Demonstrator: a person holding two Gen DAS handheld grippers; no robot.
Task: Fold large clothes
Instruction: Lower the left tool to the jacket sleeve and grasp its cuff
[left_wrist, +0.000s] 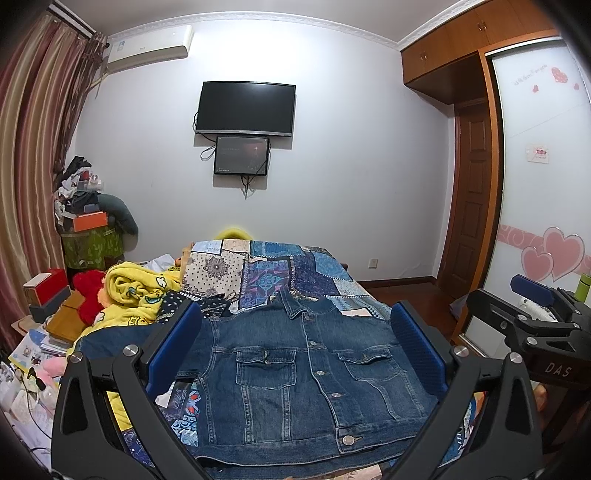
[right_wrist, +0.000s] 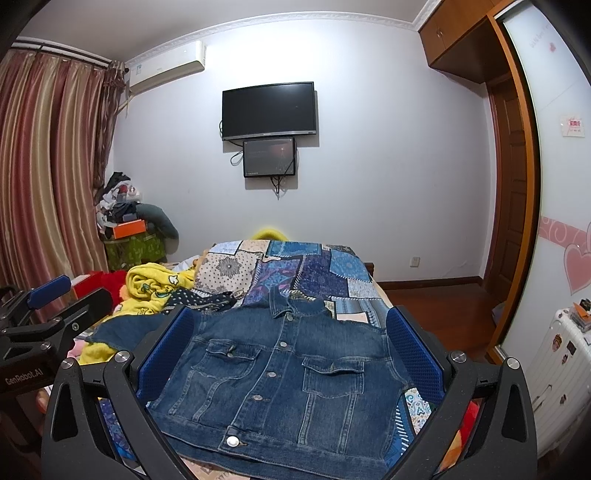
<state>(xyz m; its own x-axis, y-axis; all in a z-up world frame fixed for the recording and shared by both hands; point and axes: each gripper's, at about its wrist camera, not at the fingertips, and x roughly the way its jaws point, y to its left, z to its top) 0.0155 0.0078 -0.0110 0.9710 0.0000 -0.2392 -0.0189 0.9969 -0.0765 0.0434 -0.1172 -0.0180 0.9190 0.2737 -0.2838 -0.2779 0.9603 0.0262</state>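
A blue denim jacket (left_wrist: 295, 373) lies face up and buttoned on the patchwork bedspread (left_wrist: 273, 269), collar toward the far wall, one sleeve spread out to the left. It also shows in the right wrist view (right_wrist: 284, 373). My left gripper (left_wrist: 295, 343) is open and empty, hovering above the jacket's near half. My right gripper (right_wrist: 290, 354) is open and empty too, above the same part, a little to the right. The right gripper shows at the right edge of the left wrist view (left_wrist: 535, 317), and the left gripper at the left edge of the right wrist view (right_wrist: 48, 314).
A yellow blanket (left_wrist: 136, 291) and a red plush toy (left_wrist: 88, 295) are heaped on the bed's left side. Boxes and papers (left_wrist: 44, 325) crowd the left. A wardrobe (left_wrist: 539, 184) and white suitcase (right_wrist: 557, 369) stand right. A TV (left_wrist: 245, 109) hangs on the far wall.
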